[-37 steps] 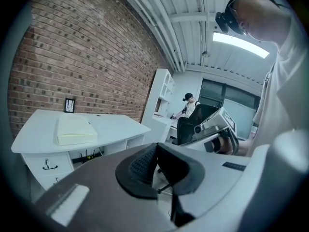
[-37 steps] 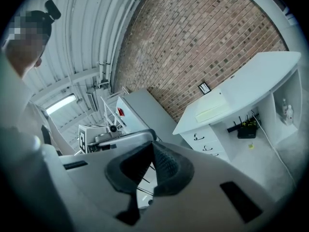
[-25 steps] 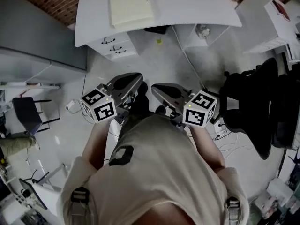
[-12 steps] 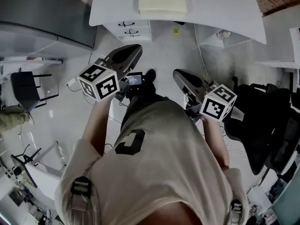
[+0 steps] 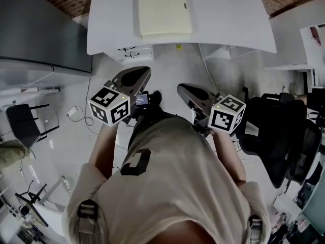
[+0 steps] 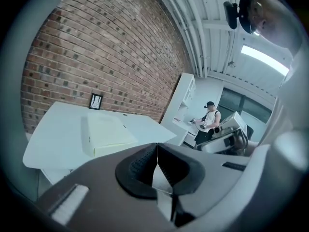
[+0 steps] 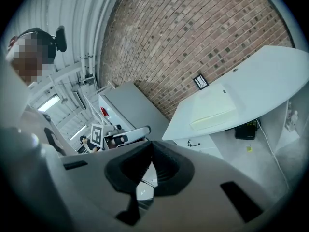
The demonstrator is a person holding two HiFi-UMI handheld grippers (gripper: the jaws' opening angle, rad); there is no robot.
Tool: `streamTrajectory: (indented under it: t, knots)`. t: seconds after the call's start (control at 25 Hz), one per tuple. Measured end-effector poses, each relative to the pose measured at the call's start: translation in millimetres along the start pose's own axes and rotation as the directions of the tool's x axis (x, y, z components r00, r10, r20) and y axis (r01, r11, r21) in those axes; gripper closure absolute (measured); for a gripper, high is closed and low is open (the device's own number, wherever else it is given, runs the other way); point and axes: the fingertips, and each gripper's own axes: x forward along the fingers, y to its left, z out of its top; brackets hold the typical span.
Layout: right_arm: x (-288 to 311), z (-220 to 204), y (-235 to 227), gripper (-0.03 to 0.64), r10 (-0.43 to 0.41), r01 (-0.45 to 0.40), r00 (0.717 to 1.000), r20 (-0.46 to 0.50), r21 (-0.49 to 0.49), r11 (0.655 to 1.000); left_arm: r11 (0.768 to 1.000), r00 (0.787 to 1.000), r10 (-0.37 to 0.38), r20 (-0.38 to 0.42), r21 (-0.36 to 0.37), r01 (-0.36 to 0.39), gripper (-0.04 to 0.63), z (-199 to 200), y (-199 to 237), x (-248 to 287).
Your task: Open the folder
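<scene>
**Pale-yellow folder point(image 5: 163, 11): closed, untouched**

Lies flat on white table point(image 5: 228, 19), close to brick wall point(image 6: 96, 47), above drawer unit point(image 5: 133, 52). Sits well apart from both grippers. Left gripper point(image 6: 157, 151): jaws pressed together, nothing between. Right gripper point(image 7: 150, 151): jaws likewise closed tight, empty. Both held side by side over grey floor point(image 5: 172, 67), short of table edge, pointing towards folder.

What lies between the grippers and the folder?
In the head view, floor, a drawer unit under the table and the table's bare front lie between the left gripper, the right gripper and the folder.
</scene>
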Motion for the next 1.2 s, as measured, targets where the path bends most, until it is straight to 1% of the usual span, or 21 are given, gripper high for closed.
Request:
streamTrajectory:
  t: [0.2, 0.44, 0.56, 0.64, 0.84, 1.04, 1.2]
  knots:
    - [20.1, 16.6, -7.5, 0.612, -0.020, 0.020, 1.000, 0.014, 0.012, 1.000, 0.998, 0.999, -0.022, -0.032, 0.059, 0.024, 0.591, 8.0, 15.7, 7.0]
    - [50.7, 29.4, -15.1, 0.612, -0.045, 0.045, 0.999, 0.008, 0.030, 0.999, 0.994, 0.999, -0.013, -0.042, 0.109, 0.018, 0.591, 14.8, 45.2, 0.9]
    - [65.1, 31.8, -16.7, 0.612, -0.056, 0.056, 0.998, -0.017, 0.031, 0.998, 0.991, 0.999, -0.007, -0.043, 0.136, 0.013, 0.591, 17.3, 58.3, -0.4]
    - [70.0, 33.0, -18.3, 0.612, -0.057, 0.058, 0.998, -0.028, 0.033, 0.998, 0.990, 0.999, -0.006, -0.042, 0.143, 0.012, 0.591, 17.6, 63.0, 1.1]
    - [69.7, 42.4, -31.6, 0.612, -0.069, 0.070, 0.997, -0.016, 0.064, 0.995, 0.988, 0.999, 0.003, -0.053, 0.152, 0.005, 0.591, 17.1, 66.7, 8.8]
    - [65.2, 53.9, -49.9, 0.612, -0.057, 0.058, 0.998, -0.017, 0.120, 0.991, 0.980, 0.997, 0.034, -0.072, 0.199, -0.019, 0.591, 22.2, 58.8, 27.3]
    - [65.0, 68.0, -70.4, 0.612, 0.001, 0.003, 1.000, -0.031, 0.126, 0.992, 0.976, 0.993, 0.073, -0.088, 0.209, -0.053, 0.591, 28.8, 58.2, 51.5]
